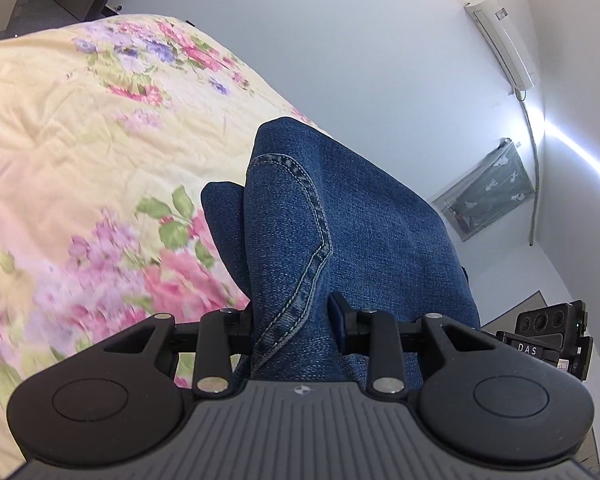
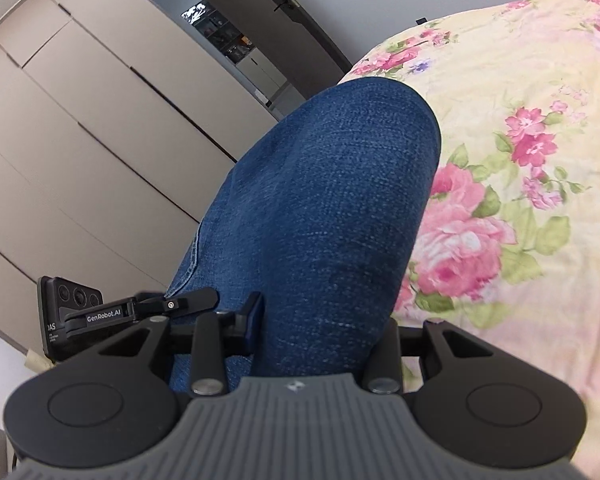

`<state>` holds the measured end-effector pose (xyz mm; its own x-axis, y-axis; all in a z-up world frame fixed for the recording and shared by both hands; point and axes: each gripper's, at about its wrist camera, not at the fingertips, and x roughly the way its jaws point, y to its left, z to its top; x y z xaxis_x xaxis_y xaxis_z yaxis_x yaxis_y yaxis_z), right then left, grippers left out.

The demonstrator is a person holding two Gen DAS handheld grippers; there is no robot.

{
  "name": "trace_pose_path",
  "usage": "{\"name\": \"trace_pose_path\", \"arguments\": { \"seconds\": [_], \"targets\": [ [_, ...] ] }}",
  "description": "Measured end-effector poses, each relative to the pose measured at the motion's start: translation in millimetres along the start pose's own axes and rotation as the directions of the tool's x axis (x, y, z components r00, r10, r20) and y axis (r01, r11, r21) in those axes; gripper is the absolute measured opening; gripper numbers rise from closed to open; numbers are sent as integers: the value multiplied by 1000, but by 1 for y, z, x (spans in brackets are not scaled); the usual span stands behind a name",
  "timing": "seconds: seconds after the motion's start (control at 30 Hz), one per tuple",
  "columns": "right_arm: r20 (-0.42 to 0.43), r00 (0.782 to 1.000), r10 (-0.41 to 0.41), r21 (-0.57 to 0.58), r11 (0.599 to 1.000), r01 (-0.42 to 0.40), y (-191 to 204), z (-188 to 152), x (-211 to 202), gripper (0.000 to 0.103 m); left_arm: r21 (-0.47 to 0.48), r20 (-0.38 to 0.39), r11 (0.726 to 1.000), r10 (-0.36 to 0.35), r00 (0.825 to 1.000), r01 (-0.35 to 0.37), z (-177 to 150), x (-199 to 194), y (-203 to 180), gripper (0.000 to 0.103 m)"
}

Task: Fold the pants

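Observation:
The pants are blue denim jeans [image 1: 340, 220], draped over and forward of both grippers above a floral bedspread [image 1: 80, 140]. My left gripper [image 1: 294, 316] is shut on a bunched fold of the jeans with a stitched seam running through it; its fingers are mostly buried in the cloth. My right gripper [image 2: 320, 320] is shut on a broad, smooth fold of the jeans [image 2: 332, 200], which hides its fingertips. The bedspread shows on the right in the right wrist view [image 2: 540, 160]. Each view shows the other gripper's body at its edge.
A white wall with an air conditioner [image 1: 500, 36] and a framed picture [image 1: 488, 188] lies beyond the bed. Beige wardrobe doors [image 2: 80, 140] and an open doorway [image 2: 236, 48] stand on the right gripper's left.

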<state>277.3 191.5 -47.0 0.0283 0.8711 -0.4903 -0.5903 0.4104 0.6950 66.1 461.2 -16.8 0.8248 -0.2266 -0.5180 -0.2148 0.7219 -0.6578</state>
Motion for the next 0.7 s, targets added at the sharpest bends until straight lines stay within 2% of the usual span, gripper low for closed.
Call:
{"name": "trace_pose_path", "arguments": {
  "seconds": [0.17, 0.4, 0.7],
  "targets": [
    [13, 1000, 13, 65, 998, -13, -16, -3, 28, 33, 14, -33, 1000, 25, 999, -24, 8, 17, 22, 37],
    [-6, 1000, 23, 121, 992, -23, -50, -21, 76, 33, 16, -100, 997, 82, 992, -80, 16, 48, 74, 37],
    [-10, 999, 32, 212, 977, -29, -90, -49, 136, 33, 16, -165, 988, 152, 974, -151, 13, 78, 115, 37]
  ]
}}
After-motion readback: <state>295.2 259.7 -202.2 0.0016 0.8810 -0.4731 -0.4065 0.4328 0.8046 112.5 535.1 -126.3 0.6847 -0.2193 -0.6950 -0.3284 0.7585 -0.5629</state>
